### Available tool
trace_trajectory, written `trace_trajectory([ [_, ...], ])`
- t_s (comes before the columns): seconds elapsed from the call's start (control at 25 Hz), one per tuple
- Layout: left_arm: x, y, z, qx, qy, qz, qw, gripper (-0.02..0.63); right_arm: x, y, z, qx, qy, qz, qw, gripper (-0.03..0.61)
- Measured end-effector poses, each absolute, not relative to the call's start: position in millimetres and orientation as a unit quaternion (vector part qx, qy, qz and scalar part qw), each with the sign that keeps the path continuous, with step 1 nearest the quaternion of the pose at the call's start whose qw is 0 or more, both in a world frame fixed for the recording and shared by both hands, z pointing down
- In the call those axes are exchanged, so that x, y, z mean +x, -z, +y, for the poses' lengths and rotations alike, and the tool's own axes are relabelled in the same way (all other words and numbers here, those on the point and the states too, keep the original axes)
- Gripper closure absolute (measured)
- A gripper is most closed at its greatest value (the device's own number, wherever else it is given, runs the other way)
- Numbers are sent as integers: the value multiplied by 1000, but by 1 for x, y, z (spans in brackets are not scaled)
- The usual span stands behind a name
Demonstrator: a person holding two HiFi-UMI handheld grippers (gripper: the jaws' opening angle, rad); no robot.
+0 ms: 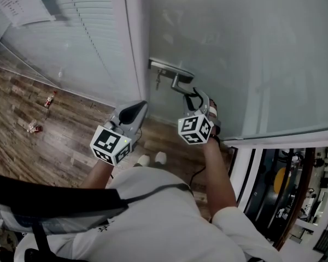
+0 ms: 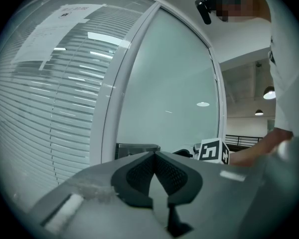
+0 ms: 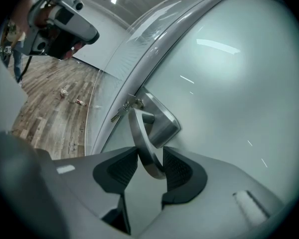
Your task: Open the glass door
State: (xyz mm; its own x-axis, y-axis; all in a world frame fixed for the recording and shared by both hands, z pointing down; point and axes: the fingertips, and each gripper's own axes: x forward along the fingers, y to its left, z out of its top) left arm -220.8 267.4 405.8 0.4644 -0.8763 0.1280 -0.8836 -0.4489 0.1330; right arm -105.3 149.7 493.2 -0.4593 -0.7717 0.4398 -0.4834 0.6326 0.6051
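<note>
The frosted glass door (image 1: 235,53) fills the upper right of the head view. Its metal lever handle (image 1: 181,85) hangs slanted below a lock plate (image 1: 169,68), with keys (image 1: 158,81) in the lock. My right gripper (image 1: 195,100) is at the lever. In the right gripper view the handle's end (image 3: 144,143) lies between the jaws of the right gripper (image 3: 150,153), with a gap on the left side, so they stand open around it. My left gripper (image 1: 136,111) hovers left of the door, near the white frame. Its pads (image 2: 139,176) meet at the tip, shut and empty.
A glass wall with blinds (image 1: 82,31) and a taped paper notice (image 1: 19,1) stands left of the white door frame (image 1: 134,42). Small bits of litter (image 1: 49,100) lie on the wood floor (image 1: 33,157). A dark gap with equipment (image 1: 295,190) shows at the lower right.
</note>
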Motion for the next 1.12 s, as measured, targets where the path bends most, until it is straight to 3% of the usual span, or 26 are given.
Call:
trace_trajectory([
  [0.44,-212,-406,264,850,-21,-518,89,609,-109,-505,149,372,124,-868,305,420],
  [1.12,-197,-397,249,843,-26,-532,78,609,-113,-505,124,346,177,-859,333,430],
])
